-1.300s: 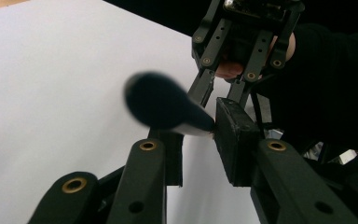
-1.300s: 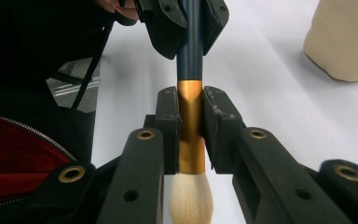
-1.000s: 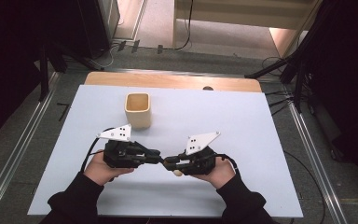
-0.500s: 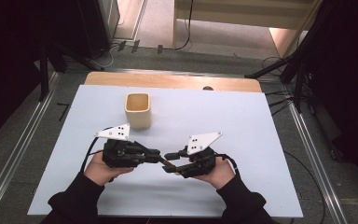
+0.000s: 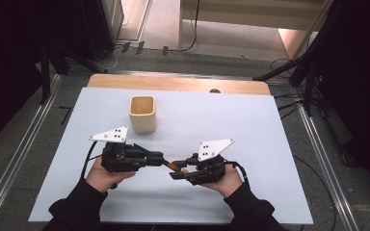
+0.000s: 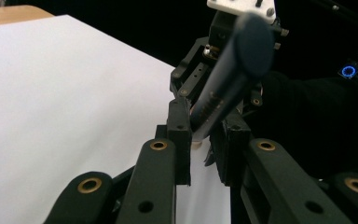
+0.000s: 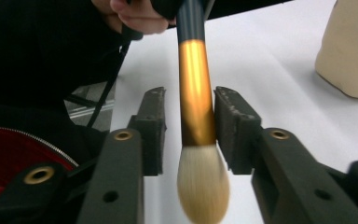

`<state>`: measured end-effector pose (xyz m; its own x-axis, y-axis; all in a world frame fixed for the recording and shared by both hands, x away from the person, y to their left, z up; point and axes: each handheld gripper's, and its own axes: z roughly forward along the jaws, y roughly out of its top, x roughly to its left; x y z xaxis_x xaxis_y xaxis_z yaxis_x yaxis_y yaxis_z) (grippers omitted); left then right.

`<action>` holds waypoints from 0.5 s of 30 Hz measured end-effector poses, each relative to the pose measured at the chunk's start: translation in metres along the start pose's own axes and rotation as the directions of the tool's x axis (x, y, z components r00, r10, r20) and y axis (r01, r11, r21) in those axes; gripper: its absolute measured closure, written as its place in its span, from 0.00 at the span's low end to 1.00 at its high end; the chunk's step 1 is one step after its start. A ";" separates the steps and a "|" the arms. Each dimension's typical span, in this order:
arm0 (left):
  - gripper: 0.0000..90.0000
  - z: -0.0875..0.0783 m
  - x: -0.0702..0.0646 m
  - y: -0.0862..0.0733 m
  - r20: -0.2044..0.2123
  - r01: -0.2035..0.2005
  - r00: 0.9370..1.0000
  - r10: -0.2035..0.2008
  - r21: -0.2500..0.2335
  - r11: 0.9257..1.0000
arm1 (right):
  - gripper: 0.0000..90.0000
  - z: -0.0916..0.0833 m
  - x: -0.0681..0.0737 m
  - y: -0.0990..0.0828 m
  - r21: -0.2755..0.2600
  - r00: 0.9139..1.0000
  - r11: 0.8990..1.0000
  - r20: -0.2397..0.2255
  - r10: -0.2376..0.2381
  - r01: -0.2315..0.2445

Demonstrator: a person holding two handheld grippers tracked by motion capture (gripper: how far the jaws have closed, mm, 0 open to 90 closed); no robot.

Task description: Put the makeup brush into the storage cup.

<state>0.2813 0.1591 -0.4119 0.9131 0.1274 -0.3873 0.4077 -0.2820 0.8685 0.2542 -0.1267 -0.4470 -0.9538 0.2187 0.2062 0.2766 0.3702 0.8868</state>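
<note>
above the white bench (image 5: pixel 270 144), the left gripper (image 5: pixel 166 161) pinches a makeup brush (image 7: pixel 196 107) by its dark handle while the right gripper (image 5: pixel 177 170), fingers (image 7: pixel 235 126) just closing, brackets the gold ferrule without yet pressing; squeezing squarely before the left lets go should prevent a drop short of the beige cup (image 5: pixel 142 113).

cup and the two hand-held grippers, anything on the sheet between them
Nothing: in the high view the white sheet is bare between the beige cup and the left hand-held gripper and right hand-held gripper, which meet at a makeup brush.
</note>
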 end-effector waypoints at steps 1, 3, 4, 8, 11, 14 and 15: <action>0.89 0.001 0.000 0.000 0.003 0.002 1.000 -0.002 -0.001 1.000 | 0.76 0.000 0.000 0.000 0.001 1.000 1.000 -0.002 0.000 0.000; 0.89 0.002 0.000 -0.001 0.012 -0.003 1.000 0.003 0.009 1.000 | 0.84 0.001 0.000 0.000 0.004 1.000 1.000 -0.008 0.009 -0.009; 0.89 0.003 0.000 -0.001 0.013 -0.004 1.000 0.004 0.011 1.000 | 0.84 0.001 0.000 0.000 0.007 1.000 1.000 -0.012 0.006 -0.006; 0.88 0.003 0.001 -0.002 0.031 -0.004 1.000 0.003 0.019 1.000 | 0.85 0.000 0.001 0.001 0.017 1.000 1.000 -0.019 -0.004 0.004; 0.86 0.003 0.001 -0.002 0.030 -0.004 1.000 0.003 0.034 0.999 | 0.86 0.001 0.002 0.002 0.034 1.000 0.999 -0.025 -0.005 0.006; 0.61 0.003 -0.002 0.000 -0.030 -0.049 0.998 0.052 0.084 0.995 | 0.86 0.000 0.003 0.003 0.075 1.000 0.997 -0.010 -0.015 0.016; 0.57 0.003 -0.002 0.000 -0.030 -0.049 0.998 0.052 0.084 0.995 | 0.86 0.000 0.003 0.003 0.075 1.000 0.997 -0.010 -0.015 0.016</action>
<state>0.2792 0.1556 -0.4123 0.9326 0.1409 -0.3323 0.3609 -0.3667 0.8575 0.2527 -0.1246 -0.4434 -0.9590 0.2039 0.1967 0.2693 0.4403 0.8565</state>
